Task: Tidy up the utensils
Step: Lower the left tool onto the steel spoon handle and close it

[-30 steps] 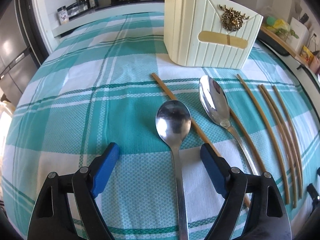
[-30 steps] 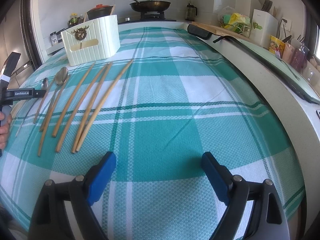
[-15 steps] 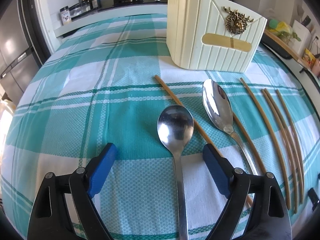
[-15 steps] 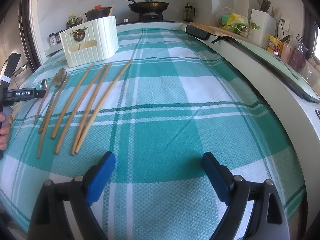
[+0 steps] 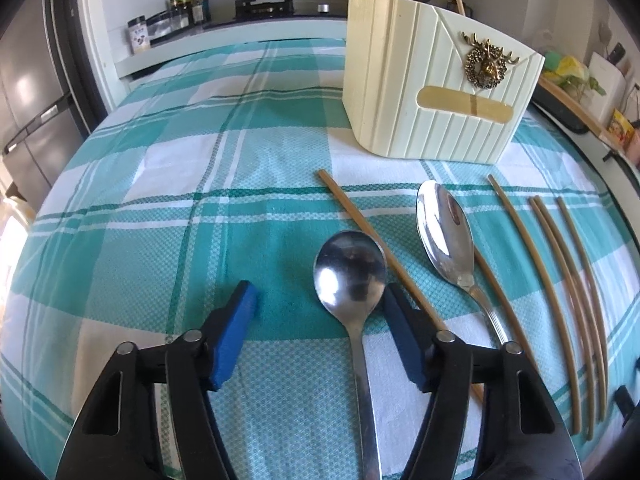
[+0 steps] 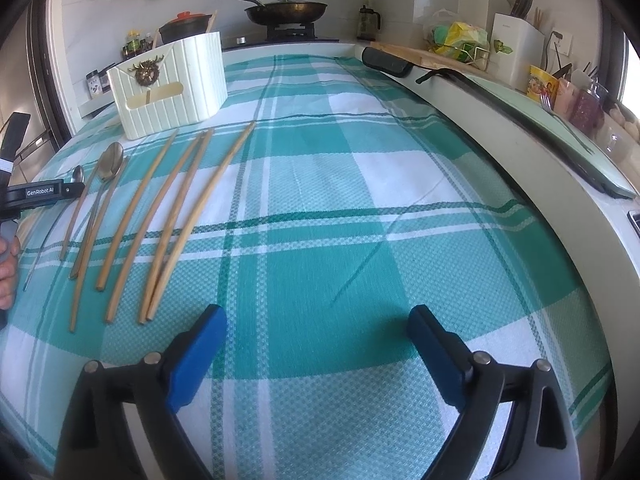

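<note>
Left gripper (image 5: 320,300) angled down over the small spoon (image 5: 352,276) — jaws just narrowing.
Spoon handle lies between the blue pads, right pad close beside the bowl, grip not yet made; right gripper (image 6: 316,328) hovers wide open, empty — above the checked cloth (image 6: 360,184).

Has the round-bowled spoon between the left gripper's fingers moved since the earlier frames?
No. The round-bowled spoon lies against the same chopstick; only the left gripper has been closing around it.

"GenRobot.AI" stands in white on the black left tongs (image 6: 44,193); the jar labels seem unreadable.
</note>
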The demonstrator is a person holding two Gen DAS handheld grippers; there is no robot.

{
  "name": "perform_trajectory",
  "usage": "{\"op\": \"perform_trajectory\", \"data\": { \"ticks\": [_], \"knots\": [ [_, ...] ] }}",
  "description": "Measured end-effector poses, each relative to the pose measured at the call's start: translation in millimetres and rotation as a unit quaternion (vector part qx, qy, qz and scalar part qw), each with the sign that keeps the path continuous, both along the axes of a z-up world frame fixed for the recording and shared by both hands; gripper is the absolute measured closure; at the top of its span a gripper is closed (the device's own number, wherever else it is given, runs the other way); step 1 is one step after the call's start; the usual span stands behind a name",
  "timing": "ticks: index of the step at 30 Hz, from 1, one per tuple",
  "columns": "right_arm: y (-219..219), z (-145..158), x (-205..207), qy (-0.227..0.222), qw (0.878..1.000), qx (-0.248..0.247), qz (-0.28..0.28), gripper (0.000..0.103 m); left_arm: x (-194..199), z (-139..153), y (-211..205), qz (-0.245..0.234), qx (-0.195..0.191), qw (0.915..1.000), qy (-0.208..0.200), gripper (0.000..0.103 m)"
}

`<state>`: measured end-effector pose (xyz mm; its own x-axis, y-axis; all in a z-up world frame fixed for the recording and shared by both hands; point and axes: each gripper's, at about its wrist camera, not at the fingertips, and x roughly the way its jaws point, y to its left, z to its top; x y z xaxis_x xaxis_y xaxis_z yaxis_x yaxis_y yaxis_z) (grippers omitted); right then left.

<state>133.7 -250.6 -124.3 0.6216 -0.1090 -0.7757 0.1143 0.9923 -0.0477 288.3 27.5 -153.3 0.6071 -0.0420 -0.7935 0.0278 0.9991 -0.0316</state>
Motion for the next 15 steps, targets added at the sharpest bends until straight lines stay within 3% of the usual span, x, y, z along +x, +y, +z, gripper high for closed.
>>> {"op": "perform_trajectory", "data": {
  "ticks": [3,8,15],
  "knots": [
    [-0.2,-0.1,0.2,-0.001,1.0,0.0,0.001,0.009,1.8,0.8,0.5,-0.004,-0.007,0.9999,-0.007,0.06],
    [0.1,0.0,0.4,-0.001,1.0,0.0,0.001,0.009,4.8,1.3,-2.3,-0.017,-0.003,0.9998,-0.01,0.067],
    [0.4,0.5,2.3,0.008,1.0,0.001,0.008,0.009,3.9,1.9,-1.3,-0.043,-0.001,0.999,-0.01,0.068]
  ]
}}
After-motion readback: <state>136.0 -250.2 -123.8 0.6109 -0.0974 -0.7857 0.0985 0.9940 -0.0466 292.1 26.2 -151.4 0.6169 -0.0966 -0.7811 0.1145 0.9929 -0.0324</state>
